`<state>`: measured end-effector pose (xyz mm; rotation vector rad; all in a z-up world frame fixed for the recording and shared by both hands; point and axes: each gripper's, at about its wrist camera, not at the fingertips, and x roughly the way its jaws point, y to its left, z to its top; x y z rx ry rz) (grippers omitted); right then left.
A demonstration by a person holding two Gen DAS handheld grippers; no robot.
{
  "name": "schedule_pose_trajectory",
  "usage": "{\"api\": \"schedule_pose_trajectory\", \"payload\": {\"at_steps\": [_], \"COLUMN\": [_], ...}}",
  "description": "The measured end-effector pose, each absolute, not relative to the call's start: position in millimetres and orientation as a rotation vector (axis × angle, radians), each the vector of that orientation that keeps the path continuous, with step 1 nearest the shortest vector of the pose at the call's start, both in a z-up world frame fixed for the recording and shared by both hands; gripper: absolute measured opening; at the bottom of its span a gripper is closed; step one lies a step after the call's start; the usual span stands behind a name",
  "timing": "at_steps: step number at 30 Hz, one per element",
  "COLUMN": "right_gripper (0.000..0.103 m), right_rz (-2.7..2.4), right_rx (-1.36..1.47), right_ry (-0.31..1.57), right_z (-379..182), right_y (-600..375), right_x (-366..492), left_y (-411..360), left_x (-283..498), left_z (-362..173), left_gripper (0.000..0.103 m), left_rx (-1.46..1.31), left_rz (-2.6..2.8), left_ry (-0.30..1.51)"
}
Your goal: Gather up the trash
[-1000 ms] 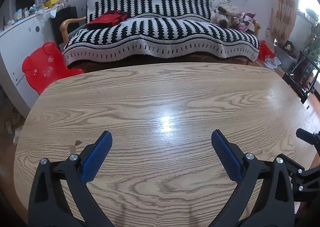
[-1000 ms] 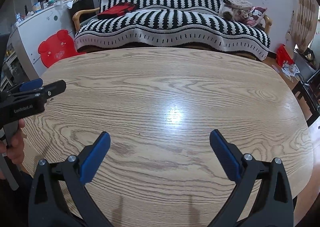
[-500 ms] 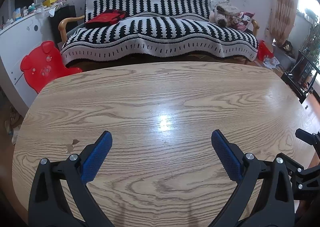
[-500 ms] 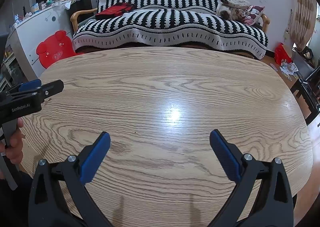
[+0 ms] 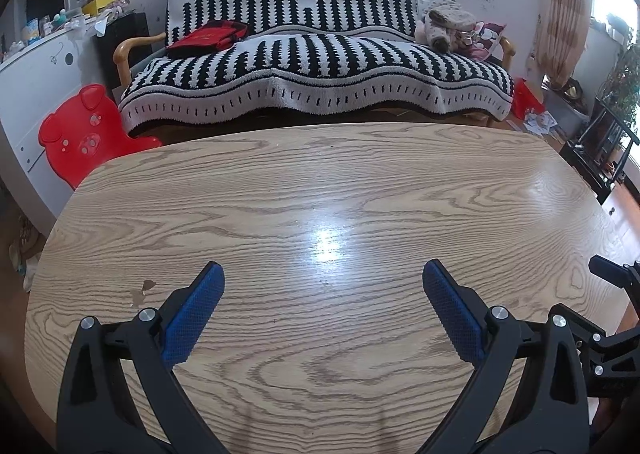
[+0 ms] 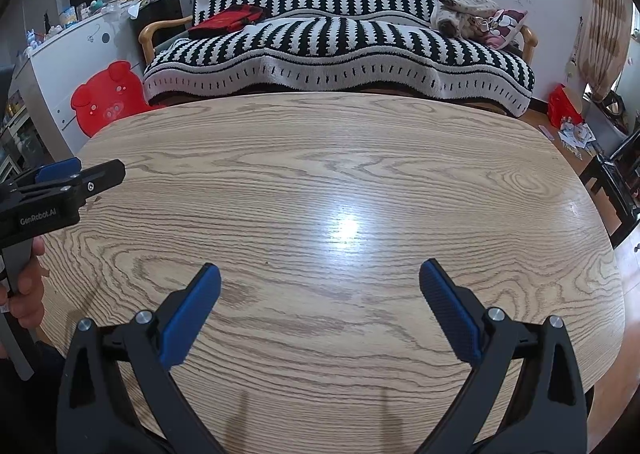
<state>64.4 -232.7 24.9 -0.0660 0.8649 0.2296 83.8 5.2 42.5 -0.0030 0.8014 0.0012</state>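
Both the left gripper and the right gripper hover over the oval wooden desk with fingers spread wide, grasping nothing. A small chipped mark, possibly a scrap, sits just beside the left gripper's left finger. Scattered papers, perhaps trash, lie on the floor beside the striped sofa, well away from both grippers.

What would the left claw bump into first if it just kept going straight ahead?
Probably nothing on the table: no object shows in front of the open left claw. Past the far edge, the striped sofa would likely come first, though whether the claw tilts down toward the tabletop is hard to judge.
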Motion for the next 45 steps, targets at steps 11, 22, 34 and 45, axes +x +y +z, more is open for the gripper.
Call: {"api": "schedule_pose_trajectory", "payload": {"at_steps": [11, 22, 34, 45], "right_gripper": [0.096, 0.096, 0.096, 0.096], "right_rz": [0.227, 0.226, 0.225, 0.225], "right_rx": [-0.065, -0.065, -0.065, -0.066], "right_ry": [0.866, 0.866, 0.867, 0.868], "right_z": [23.3, 23.4, 23.6, 23.7], "right_y": [-235.3, -235.2, -235.1, -236.1], "right_x": [63.6, 63.6, 63.6, 63.5], "left_y": [1.3, 0.5, -1.8, -2.0], "left_x": [81.7, 81.4, 82.4, 81.9], "left_z": [43.3, 42.5, 41.4, 41.2], "left_gripper": [0.096, 0.096, 0.096, 0.096], "left_rx": [0.000, 0.000, 0.000, 0.002], "left_rz": [0.000, -0.003, -0.005, -0.006], "left_ry": [0.800, 0.801, 0.803, 0.803]}}
